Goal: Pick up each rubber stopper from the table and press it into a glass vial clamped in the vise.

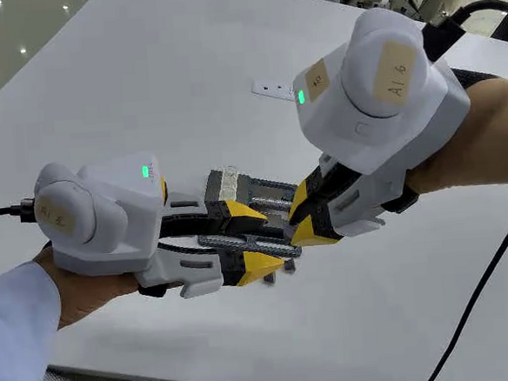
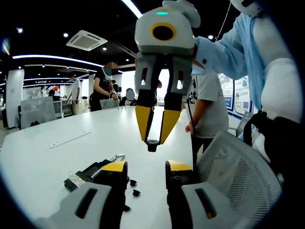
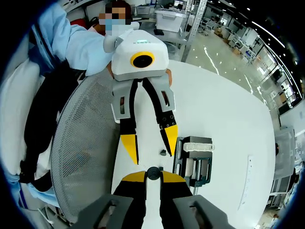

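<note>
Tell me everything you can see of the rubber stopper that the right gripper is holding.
The rubber stopper is small, black and round, and looks like matte rubber. It is pinched between the yellow tips of the right gripper and sticks out a little past them. It seems to be lifted off the white table, just beside the vise and not yet over it. Only the tips touch it.
</note>
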{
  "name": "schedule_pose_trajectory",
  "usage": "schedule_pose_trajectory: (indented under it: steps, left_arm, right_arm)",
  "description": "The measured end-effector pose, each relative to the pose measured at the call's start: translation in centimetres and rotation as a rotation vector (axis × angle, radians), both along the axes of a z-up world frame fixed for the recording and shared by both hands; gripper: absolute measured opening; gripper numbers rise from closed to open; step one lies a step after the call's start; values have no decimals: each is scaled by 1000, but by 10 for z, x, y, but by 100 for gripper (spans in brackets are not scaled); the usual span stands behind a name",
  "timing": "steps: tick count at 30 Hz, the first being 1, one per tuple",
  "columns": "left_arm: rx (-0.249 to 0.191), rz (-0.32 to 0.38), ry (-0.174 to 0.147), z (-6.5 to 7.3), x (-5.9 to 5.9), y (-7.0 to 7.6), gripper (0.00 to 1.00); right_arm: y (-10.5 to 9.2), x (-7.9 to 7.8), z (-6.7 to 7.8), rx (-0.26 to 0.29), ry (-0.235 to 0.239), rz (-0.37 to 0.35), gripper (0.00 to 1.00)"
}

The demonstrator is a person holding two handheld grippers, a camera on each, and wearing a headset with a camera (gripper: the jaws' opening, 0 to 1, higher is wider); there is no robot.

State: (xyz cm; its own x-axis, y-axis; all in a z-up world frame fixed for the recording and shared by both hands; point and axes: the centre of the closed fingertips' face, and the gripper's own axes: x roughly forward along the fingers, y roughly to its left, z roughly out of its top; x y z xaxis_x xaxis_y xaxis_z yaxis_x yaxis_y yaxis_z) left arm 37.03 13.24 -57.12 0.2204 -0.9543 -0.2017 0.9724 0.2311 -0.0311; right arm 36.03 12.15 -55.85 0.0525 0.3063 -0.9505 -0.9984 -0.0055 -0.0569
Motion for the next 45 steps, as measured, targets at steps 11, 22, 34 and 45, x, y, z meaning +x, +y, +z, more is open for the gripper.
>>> schedule_pose_trajectory:
  steps: [11, 22, 34, 45]
  left_arm:
    - [73, 98, 23, -23, 17, 29, 53]
    - [60, 204, 26, -25, 45, 45, 77]
    - [67, 231, 50, -29, 60, 55, 95]
    - [56, 237, 59, -33, 64, 56, 94]
  right_arm:
    - [1, 29, -8, 5, -20, -33, 6]
    - [6, 57, -17, 7, -13, -60, 6]
    - [8, 86, -23, 23, 3, -92, 6]
    - [21, 121, -4, 52, -14, -96, 6]
